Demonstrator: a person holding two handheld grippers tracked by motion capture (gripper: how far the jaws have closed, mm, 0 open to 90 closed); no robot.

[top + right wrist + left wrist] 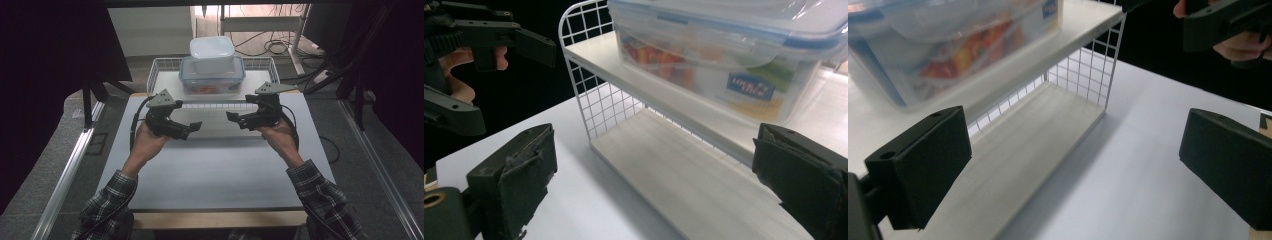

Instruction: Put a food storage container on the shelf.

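A clear lock-lid container (212, 80) with a blue-rimmed lid and red and orange contents sits on the top shelf of a white wire rack (159, 71) at the table's far edge. A smaller pale lidded box (212, 49) is stacked on it. My left gripper (194, 128) is open in front of the rack's left half, and my right gripper (232, 118) is open in front of its right half. Their tips point toward each other. In the left gripper view the open gripper (1073, 165) frames the lower shelf (1038, 145) below the container (948, 45). In the right gripper view the gripper (659, 185) is also empty, under the container (724, 55).
The white table (210, 170) stretches toward the person. Dark curtains hang at left and right. Cables (272, 45) and a metal frame lie on the floor behind the rack. A floor rail (70, 165) runs along the left side of the table.
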